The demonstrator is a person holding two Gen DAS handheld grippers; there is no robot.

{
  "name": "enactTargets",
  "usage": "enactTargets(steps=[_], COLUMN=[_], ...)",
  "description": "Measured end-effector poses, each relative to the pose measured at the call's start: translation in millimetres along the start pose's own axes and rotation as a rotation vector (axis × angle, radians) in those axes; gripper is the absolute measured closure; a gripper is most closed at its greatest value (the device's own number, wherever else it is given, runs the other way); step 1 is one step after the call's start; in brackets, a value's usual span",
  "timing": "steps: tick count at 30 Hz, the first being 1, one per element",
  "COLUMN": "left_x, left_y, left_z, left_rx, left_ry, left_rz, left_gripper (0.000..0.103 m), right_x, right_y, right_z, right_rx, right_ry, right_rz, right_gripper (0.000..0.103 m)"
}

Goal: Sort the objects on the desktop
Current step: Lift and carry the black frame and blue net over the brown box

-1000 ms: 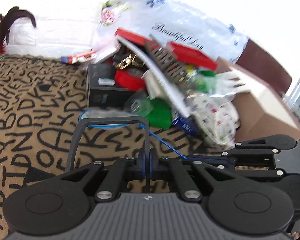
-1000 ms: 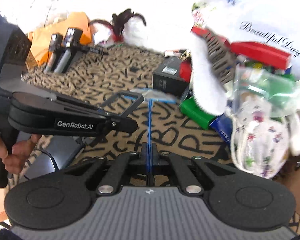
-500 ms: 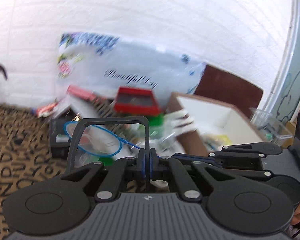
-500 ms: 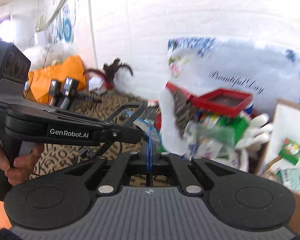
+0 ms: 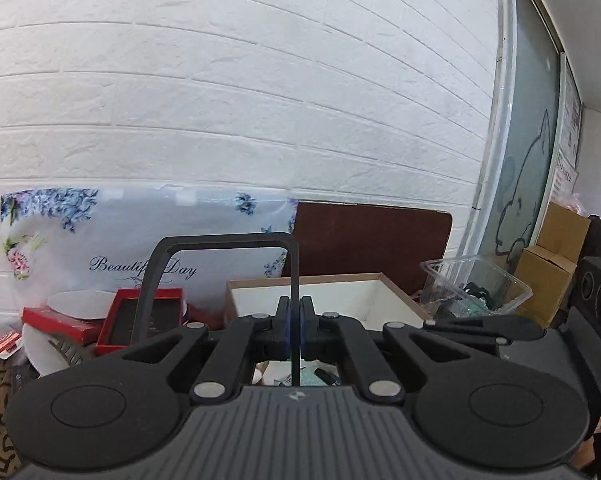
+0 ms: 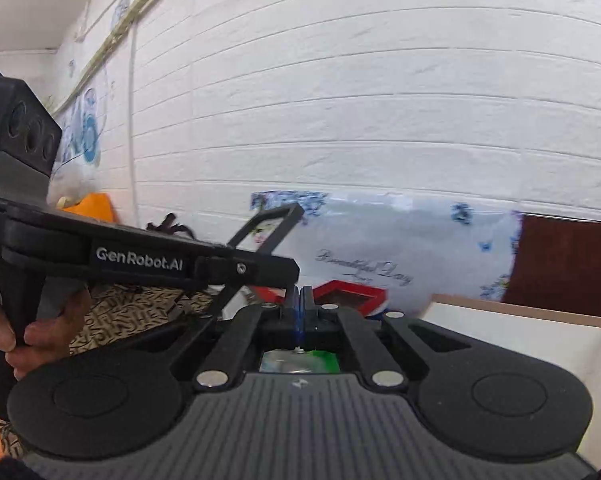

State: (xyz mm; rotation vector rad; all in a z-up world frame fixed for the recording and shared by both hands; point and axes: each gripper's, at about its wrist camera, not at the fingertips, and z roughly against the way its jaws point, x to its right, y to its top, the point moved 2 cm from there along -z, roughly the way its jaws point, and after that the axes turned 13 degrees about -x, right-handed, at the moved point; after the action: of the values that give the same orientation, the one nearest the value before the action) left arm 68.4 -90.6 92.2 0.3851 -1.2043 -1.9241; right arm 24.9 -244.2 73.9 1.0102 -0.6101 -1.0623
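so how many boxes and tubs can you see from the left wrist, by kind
red boxes: 2
open white-lined carton: 1
clear plastic tub: 1
stacked brown cartons: 2
total: 6

White brick wall (image 5: 260, 100); frosted glass panel (image 5: 528, 168) at right.
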Motion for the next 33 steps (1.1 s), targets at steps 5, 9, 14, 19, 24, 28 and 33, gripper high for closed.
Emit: enactTargets(steps=[5, 9, 14, 19, 24, 28, 33], left_x=[-6.5, -19.9, -41.2, -65.7, -82.0, -84.9, -88.1], left_y=[-13.3, -31.8, -46.3, -60.3, -71.5, -73.5, -73.7], left_z=[-0.6, 6.6, 22.5, 28.4, 23.4, 26.7, 38.5], left_rx=[-0.009, -0.024, -0.019, -0.029, -0.046, -0.050, -0.032], left_ry=[0.002, 0.029, 0.071, 0.101, 0.105, 0.122, 0.150], left_rz=[0.028, 0.068, 0.105, 0.151, 0.209, 0.217, 0.228], left_gripper=[0.102, 0.102, 0.102, 0.102, 0.102, 0.102, 0.102], right_x=[22.2, 6.8, -30.7, -45.3, -57.9, -77.4, -82.5], right_y=[-30.2, -77.8, -128.2, -137.1, -134.4, -134.2, -128.1], right_z=[-10.4, -57.8, -123.1, -147.1, -157.4, -172.0, -167.6], right_rx=[-0.092, -0.292, -0.522, -0.577, -0.576, -0.530, -0.522], right_ry=[0.022, 0.122, 0.145, 0.109, 0.079, 0.050, 0.082], right_rz=[-0.054, -0.049, 0.031, 0.105, 0.205, 0.300, 0.232], right_gripper=[0.097, 0.093, 0.089, 0.058, 0.068, 0.093, 0.103])
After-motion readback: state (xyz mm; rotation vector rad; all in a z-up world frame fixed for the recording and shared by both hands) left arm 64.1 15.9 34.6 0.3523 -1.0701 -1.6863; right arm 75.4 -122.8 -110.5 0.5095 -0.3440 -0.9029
